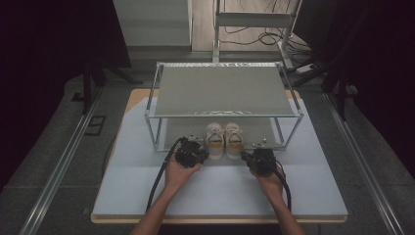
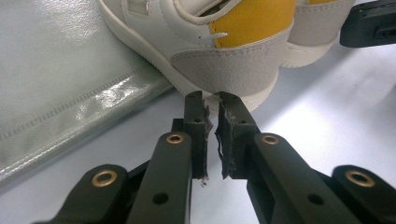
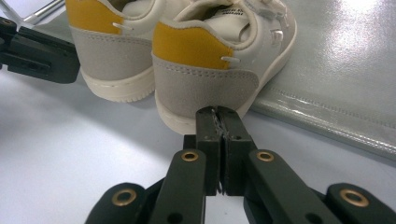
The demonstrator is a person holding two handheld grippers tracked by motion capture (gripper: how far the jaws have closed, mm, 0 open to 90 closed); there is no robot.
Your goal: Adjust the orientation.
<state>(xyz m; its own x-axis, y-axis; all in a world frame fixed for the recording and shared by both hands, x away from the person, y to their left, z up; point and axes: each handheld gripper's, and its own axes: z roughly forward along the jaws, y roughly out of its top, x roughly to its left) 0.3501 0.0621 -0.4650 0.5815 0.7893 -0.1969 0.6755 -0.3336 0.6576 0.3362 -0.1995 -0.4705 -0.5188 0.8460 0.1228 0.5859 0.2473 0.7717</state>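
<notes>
From above, a pair of white shoes [image 1: 224,139] with yellow heel patches stands side by side on the lower shelf of a metal-framed rack [image 1: 222,115], heels toward the person, on the pale counter [image 1: 220,188]. The left hand-held gripper [image 1: 195,151] sits just left of the pair and the right hand-held gripper [image 1: 250,157] just right of it; from this height the jaws are too small to judge.

Along the left hand-held gripper [image 2: 212,109], the jaws are closed with only a thin slit between worn pads, holding nothing, their tips right at the sole of the left shoe [image 2: 224,51], possibly touching it.

Along the right hand-held gripper [image 3: 217,114], the jaws are pressed together and empty, tips at the heel of the right shoe [image 3: 210,70], beside the silvery shelf fabric [image 3: 336,79].
</notes>
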